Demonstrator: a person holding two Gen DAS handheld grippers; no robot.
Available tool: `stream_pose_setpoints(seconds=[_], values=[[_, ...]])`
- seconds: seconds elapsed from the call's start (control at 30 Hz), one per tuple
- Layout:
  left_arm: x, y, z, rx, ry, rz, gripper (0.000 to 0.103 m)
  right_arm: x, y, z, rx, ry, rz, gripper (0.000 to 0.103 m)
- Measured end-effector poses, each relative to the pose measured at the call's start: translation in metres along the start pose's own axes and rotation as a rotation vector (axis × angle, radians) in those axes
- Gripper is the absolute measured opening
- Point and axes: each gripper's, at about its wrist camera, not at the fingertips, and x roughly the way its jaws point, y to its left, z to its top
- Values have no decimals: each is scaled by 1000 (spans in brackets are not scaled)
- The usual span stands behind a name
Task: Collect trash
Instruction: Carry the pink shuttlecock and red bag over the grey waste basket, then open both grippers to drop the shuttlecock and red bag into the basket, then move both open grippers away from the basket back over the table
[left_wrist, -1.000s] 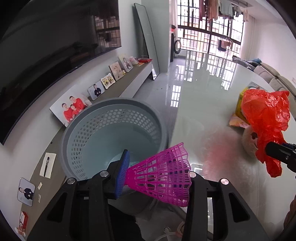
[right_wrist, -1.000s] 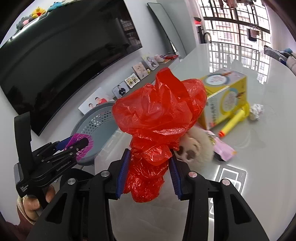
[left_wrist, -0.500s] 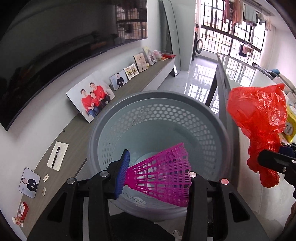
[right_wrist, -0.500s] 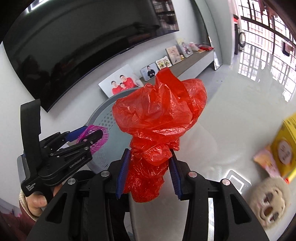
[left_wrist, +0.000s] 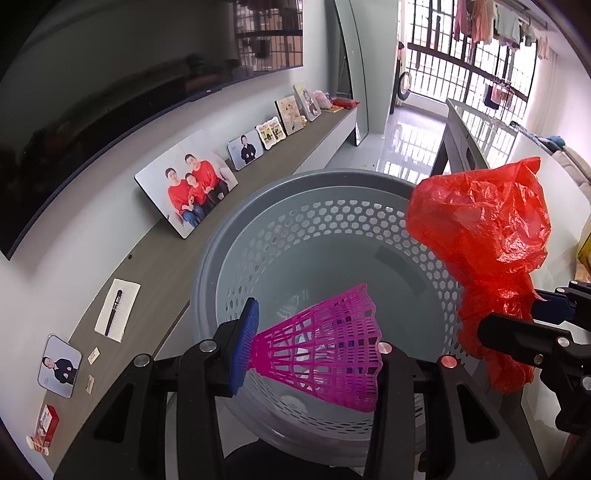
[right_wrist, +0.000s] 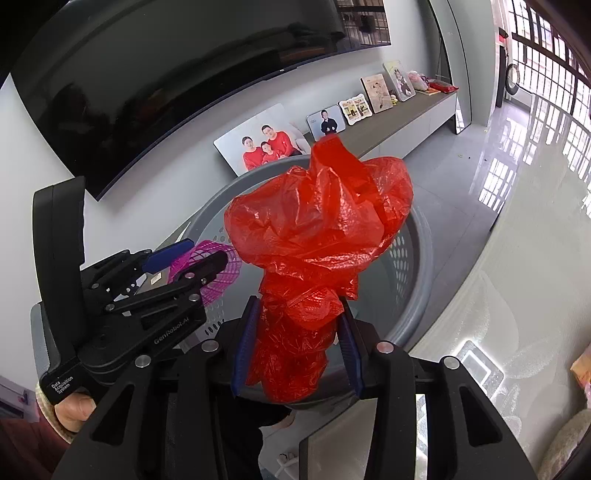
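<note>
My left gripper (left_wrist: 314, 343) is shut on a pink plastic shuttlecock (left_wrist: 325, 347) and holds it over the open mouth of a grey perforated basket (left_wrist: 295, 229). My right gripper (right_wrist: 297, 343) is shut on a crumpled red plastic bag (right_wrist: 317, 229) and holds it above the basket's (right_wrist: 417, 258) rim. The red bag (left_wrist: 484, 236) and right gripper (left_wrist: 532, 325) show at the right of the left wrist view. The left gripper (right_wrist: 192, 262) with the shuttlecock (right_wrist: 218, 266) shows at the left of the right wrist view.
A glossy table (right_wrist: 498, 314) edge lies right of the basket. A low wooden shelf (left_wrist: 159, 273) with several framed photos (left_wrist: 188, 184) runs along the wall under a large dark TV (right_wrist: 166, 74). A paper with a pen (left_wrist: 117, 308) lies on the shelf.
Both grippers have moved left from above the table to over the basket, each still holding its item. The table's toys and box have left view.
</note>
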Motion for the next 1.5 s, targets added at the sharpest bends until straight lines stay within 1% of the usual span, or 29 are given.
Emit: stream_pose_setpoints(seconds=[0.2,0.4,0.43,0.47,0.5,0.53,0.57,0.6,0.67,0.73,0.83,1.17,1.5], values=[[4,3,1,-5,3,0,43,8,-3,0,5,24,7,40],[6,3,2,-6,11,6,45,9,-5,2,15,16,6,40],[6,3,2,-6,10,7,47,9,-6,2,18,14,6,41],[6,4,3,-8,10,6,49,9,-6,3,20,13,4,45],[5,4,3,-11,7,5,55,8,-7,3,24,7,0,49],[4,5,3,-13,4,7,61,7,-7,2,26,0,-4,60],[4,6,3,-16,1,9,64,6,-7,2,29,-8,-6,66],[3,6,3,-18,-1,11,67,5,-7,2,30,-15,-6,67],[2,7,4,-21,-2,15,68,3,-8,3,30,-25,-14,67],[3,9,4,-28,0,18,73,2,-9,2,33,-25,-21,67],[3,11,4,-39,5,20,75,2,-13,2,49,-19,-11,67],[7,11,1,-50,30,25,76,0,-18,4,63,-26,-13,67],[1,9,1,-52,24,32,76,-9,-18,3,69,-53,-22,67]])
